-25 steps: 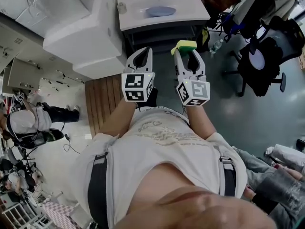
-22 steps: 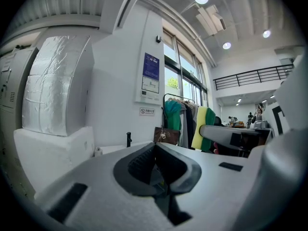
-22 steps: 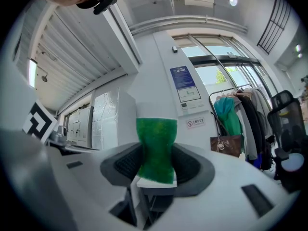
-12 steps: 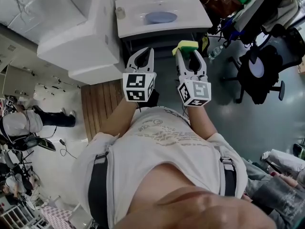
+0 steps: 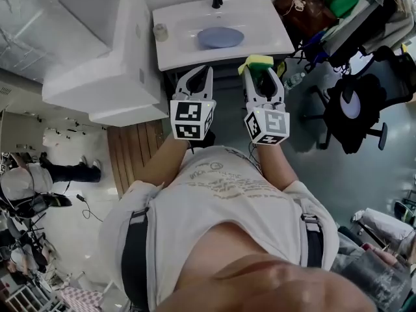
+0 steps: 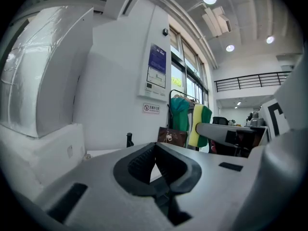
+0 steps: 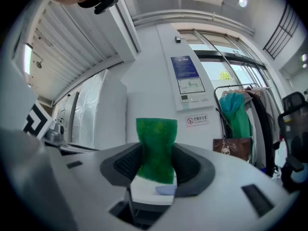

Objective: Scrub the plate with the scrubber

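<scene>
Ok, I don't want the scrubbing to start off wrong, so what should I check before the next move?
1. Scrubber gripped by right gripper: ok, the jaws pinch it.
2. Left gripper free: ok, shut on nothing.
3. Plate accessible: ok, it lies uncovered in the sink basin.
4. Scrubber on plate: not ok, both grippers hang short of the sink.
5. Plate steadied: not ok, nothing holds it.
6. Plate wet or soapy: cannot tell.
</scene>
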Tool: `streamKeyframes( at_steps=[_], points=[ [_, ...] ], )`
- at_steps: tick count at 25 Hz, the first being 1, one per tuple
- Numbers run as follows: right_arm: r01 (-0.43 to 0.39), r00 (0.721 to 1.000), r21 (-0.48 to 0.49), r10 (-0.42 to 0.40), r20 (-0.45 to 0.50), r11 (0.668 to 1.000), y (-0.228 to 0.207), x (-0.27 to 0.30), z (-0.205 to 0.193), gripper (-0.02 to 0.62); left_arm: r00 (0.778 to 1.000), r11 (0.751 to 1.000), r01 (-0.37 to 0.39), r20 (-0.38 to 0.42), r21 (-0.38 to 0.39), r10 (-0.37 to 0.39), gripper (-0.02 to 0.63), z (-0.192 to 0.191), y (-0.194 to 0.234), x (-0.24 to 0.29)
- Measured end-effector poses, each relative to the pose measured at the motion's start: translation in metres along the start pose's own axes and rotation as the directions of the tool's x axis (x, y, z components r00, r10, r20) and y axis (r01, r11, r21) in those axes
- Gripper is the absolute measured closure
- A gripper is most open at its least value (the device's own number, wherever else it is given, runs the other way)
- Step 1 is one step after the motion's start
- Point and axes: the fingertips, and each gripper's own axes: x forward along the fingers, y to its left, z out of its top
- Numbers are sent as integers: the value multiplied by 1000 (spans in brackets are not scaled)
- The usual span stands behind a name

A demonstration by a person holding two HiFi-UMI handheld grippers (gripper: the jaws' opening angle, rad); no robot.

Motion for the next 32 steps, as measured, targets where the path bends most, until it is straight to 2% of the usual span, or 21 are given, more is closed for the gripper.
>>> streamKeyframes(
  at_steps=[7,21,32],
  points=[
    [13,999,-2,-13,-31,1000,-11,77,-3,397,1000,1000,14,-24,-4,-14,584,12,45,64],
    [61,994,-17,-62,-87,998,-37,201,-17,397,994,996,69,-85,-63,-74,584,15,118,179],
    [93,984,9,-90,-151,996,-65,239,-41,397,974,990,77,-203,-114,-99,584,-16,138,230]
  ],
)
